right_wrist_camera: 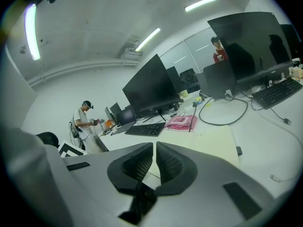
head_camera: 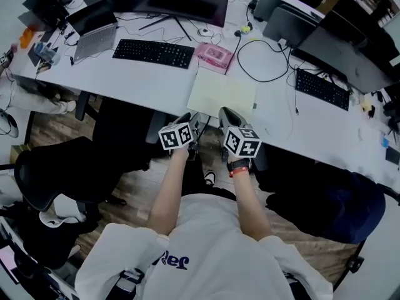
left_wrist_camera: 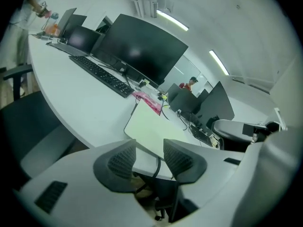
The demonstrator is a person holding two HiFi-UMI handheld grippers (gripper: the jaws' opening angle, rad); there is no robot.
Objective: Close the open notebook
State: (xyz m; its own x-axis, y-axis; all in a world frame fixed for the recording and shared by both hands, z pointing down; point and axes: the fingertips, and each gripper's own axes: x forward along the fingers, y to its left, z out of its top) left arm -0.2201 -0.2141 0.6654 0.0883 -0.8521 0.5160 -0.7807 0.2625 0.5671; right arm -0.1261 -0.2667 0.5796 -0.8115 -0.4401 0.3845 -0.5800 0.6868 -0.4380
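Notebook (head_camera: 222, 95) flat on counter (head_camera: 137, 77), near edge, centre; looks already shut. Left gripper (left_wrist_camera: 149, 148) jaws apart, empty. Right gripper (right_wrist_camera: 155, 148) jaws together, empty. Both off notebook, near side: likely job done.

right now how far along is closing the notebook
Done: hard to say; the notebook lies flat on the desk as one pale slab, with no raised cover or middle fold visible. In hand: nothing; the left hand-held gripper is open and empty, the right hand-held gripper shut on nothing, both by the desk's near edge. Left: likely reaching in to check it.
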